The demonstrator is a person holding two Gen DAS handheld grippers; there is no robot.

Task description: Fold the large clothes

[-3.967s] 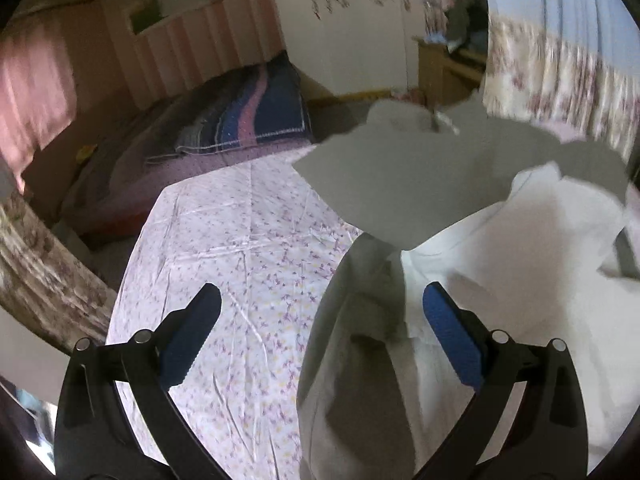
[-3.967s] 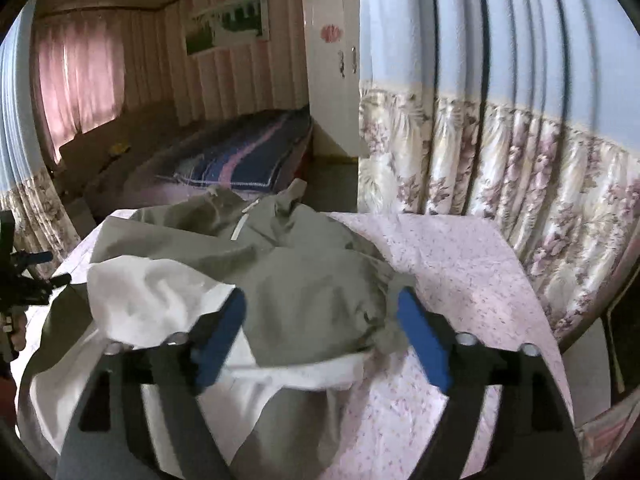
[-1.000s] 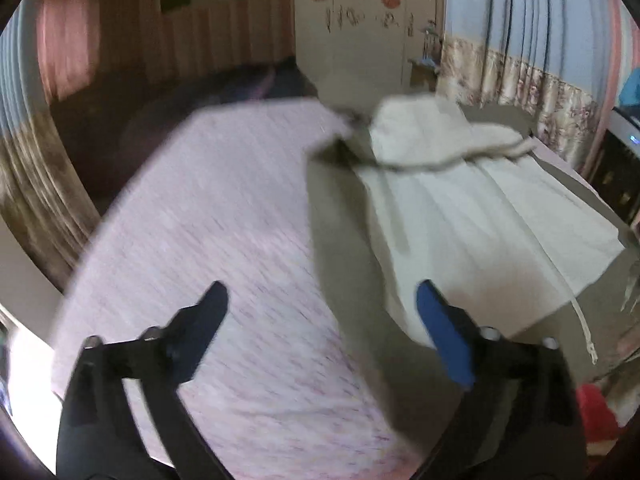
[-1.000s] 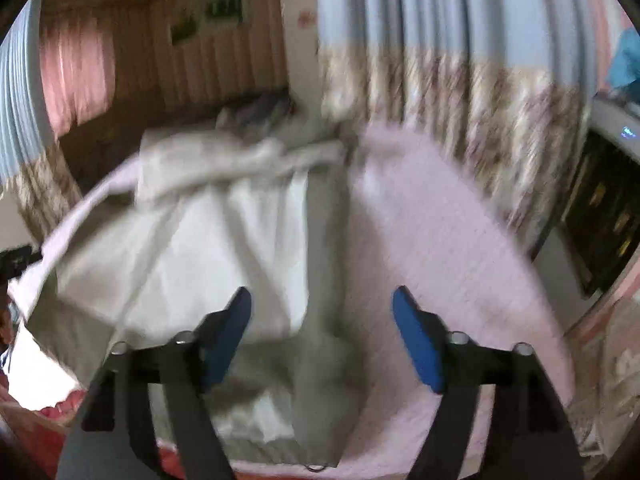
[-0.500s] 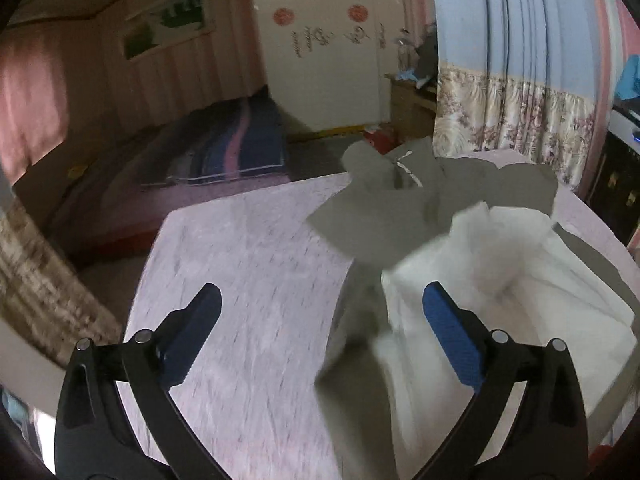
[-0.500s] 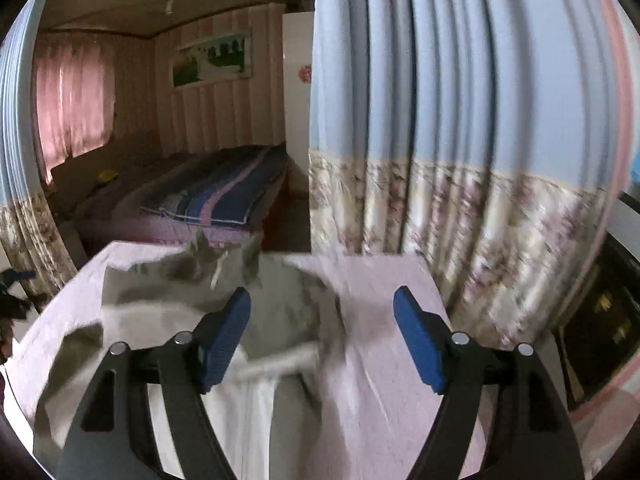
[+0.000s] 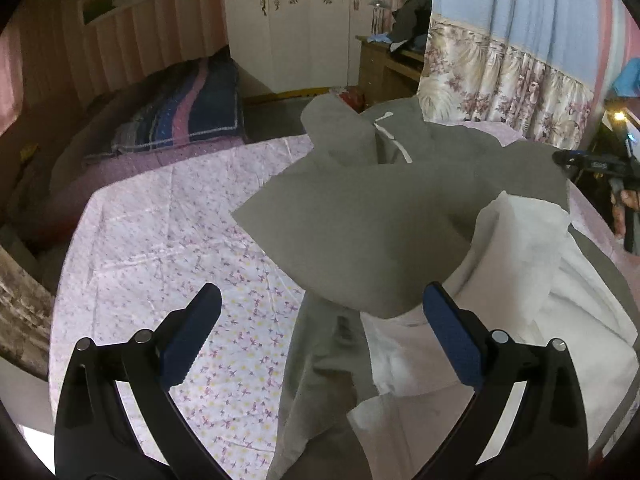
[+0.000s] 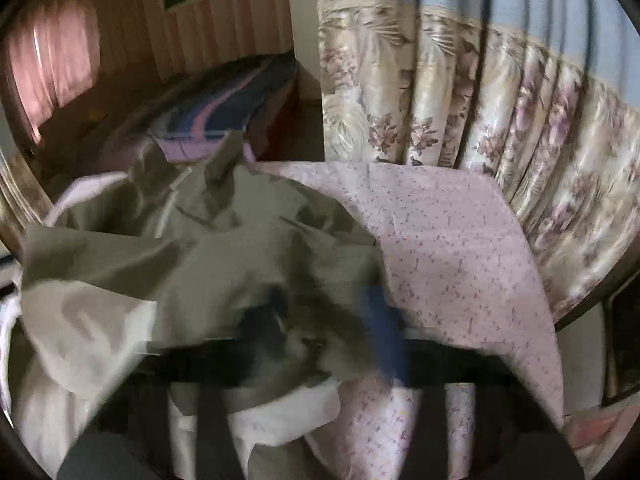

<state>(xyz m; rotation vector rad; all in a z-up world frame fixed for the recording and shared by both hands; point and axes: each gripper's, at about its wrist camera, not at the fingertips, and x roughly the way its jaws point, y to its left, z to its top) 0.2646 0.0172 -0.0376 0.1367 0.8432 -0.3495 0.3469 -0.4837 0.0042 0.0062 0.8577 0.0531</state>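
Note:
A large grey-green jacket [image 7: 380, 216] with a white lining [image 7: 532, 280] lies crumpled on the pink floral tablecloth [image 7: 160, 248]. My left gripper [image 7: 320, 332] is open and empty, above the jacket's left edge. In the right wrist view the jacket [image 8: 224, 256] fills the left and middle. My right gripper [image 8: 324, 332] is blurred by motion; its blue pads look drawn close together around a dark fold of the jacket's sleeve. The far right gripper also shows in the left wrist view [image 7: 592, 164].
A bed with a striped blanket [image 7: 188, 120] stands beyond the table. A white wardrobe [image 7: 304, 20] and a wooden desk [image 7: 384, 64] are at the back. A floral curtain [image 8: 480, 128] hangs close to the table's right edge.
The jacket has dropped back into a crumpled heap on the table. My right gripper has gone from wide open to nearly closed over the jacket's cloth. My left gripper stays open.

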